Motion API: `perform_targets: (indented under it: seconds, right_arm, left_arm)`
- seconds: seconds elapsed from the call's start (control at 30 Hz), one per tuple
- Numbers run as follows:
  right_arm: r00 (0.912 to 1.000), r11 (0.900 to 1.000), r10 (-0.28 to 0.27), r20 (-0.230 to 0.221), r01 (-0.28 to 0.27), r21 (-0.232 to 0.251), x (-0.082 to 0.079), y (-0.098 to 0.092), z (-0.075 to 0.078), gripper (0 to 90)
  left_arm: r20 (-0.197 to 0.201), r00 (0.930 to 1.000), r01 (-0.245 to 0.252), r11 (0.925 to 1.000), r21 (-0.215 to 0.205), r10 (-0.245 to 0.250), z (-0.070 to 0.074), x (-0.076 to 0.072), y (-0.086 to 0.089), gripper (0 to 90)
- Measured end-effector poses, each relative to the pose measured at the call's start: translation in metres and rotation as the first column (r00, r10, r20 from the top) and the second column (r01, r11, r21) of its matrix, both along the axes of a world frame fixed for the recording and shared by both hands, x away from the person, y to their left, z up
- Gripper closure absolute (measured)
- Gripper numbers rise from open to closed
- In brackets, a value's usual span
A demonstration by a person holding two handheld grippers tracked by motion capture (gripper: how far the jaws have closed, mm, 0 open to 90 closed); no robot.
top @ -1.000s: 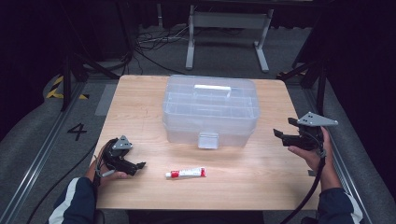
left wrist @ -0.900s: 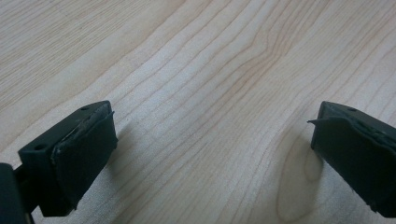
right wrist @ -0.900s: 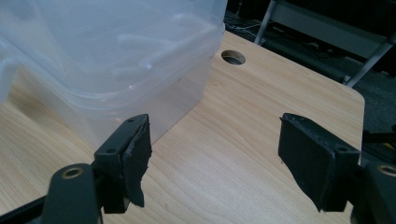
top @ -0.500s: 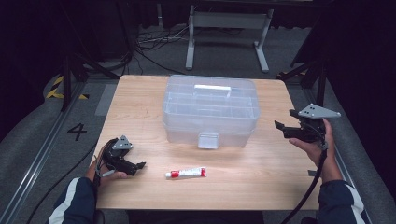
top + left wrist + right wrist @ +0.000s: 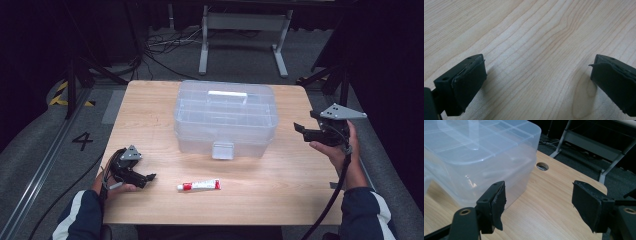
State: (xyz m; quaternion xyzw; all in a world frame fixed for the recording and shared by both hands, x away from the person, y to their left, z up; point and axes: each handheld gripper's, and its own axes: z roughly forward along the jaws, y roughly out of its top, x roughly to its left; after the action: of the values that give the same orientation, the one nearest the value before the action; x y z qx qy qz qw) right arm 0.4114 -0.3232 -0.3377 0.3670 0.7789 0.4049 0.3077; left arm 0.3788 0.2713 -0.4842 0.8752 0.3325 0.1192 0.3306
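Dark studio floor with cables and a metal stand out back, light wooden table (image 5: 150, 105) up front. Sitting mid-table toward the far side: clear plastic storage box (image 5: 225, 117), lid down, front latch (image 5: 222, 150) facing the near edge. Just near of that, a small white tube with a red cap (image 5: 199, 185) lying flat, well apart from both hands. Left gripper (image 5: 148, 177) parked low at the near-left corner, jaws spread wide over bare wood – nothing between them in its own view. Right gripper (image 5: 298, 132) held up off the table beside the box's right end, jaws also wide and empty, pointing in at the box – close, but not touching. Looks like the approach stage, nothing grabbed yet; probably lining up on the box, likely to open it. Next move calls for bringing the right gripper in on the lid or round to the latch, maybe with the left steadying the box so it won't slide. Tube likely goes in after.
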Motion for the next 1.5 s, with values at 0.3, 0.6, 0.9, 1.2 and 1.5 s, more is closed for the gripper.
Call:
perform_targets:
  seconds: [0.3,0.6,0.9,1.2,1.5]
  right_arm:
    - [0.9994,0.999,0.028,0.019,-0.027,-0.028,0.008,0.018,0.014,28.9]
    - [0.9982,0.998,0.058,0.016,-0.057,-0.033,0.015,0.034,0.017,28.9]
    - [0.9957,0.996,0.088,0.03,-0.087,-0.029,0.022,0.051,0.022,30.7]
    - [0.9925,0.992,0.118,0.032,-0.117,-0.037,0.029,0.066,0.025,36.4]
    - [0.9882,0.987,0.152,0.022,-0.15,-0.056,0.038,0.082,0.03,35.4]
  left_arm:
    - [0.0,1.0,0.0,1.0,0.0,0.0,0.0,0.0,0.0,0.4]
    - [0.0,1.0,0.0,1.0,0.0,0.0,0.0,0.0,0.0,0.4]
    - [0.0,1.0,0.0,1.0,0.0,0.0,0.0,0.0,0.0,0.4]
    - [0.0,1.0,-0.001,1.0,0.001,0.001,0.0,0.0,0.0,0.4]
    - [0.0,1.0,-0.002,1.0,0.0,0.002,0.0,0.0,0.0,0.4]
